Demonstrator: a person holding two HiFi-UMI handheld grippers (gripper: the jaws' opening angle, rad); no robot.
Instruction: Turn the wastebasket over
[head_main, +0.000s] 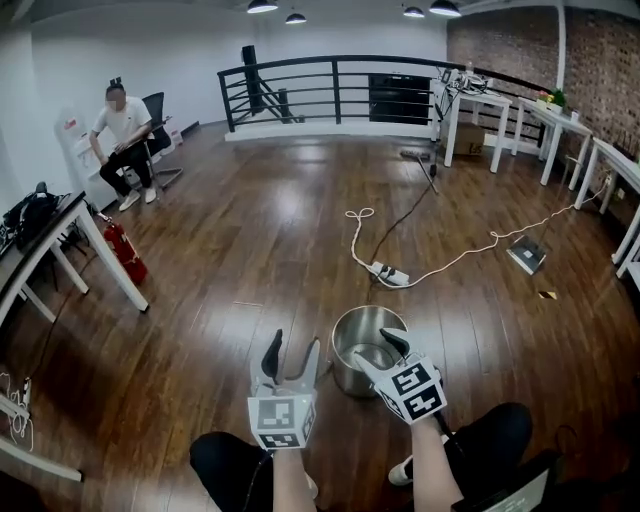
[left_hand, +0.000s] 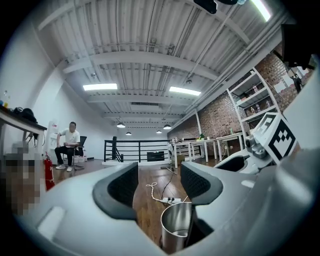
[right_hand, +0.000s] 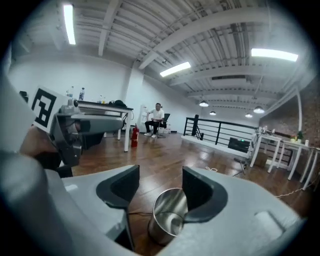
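in my head view the right gripper covered the wastebasket's rim from 3 to 5 o'clock. the left gripper hid its base in that gripper's own view. things on the far tables at 1 o'clock were too small to tell.

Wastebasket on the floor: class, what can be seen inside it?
Only bare, shiny metal wall and bottom show inside the wastebasket; nothing else is visible there. The right gripper covers the near part of its inside.
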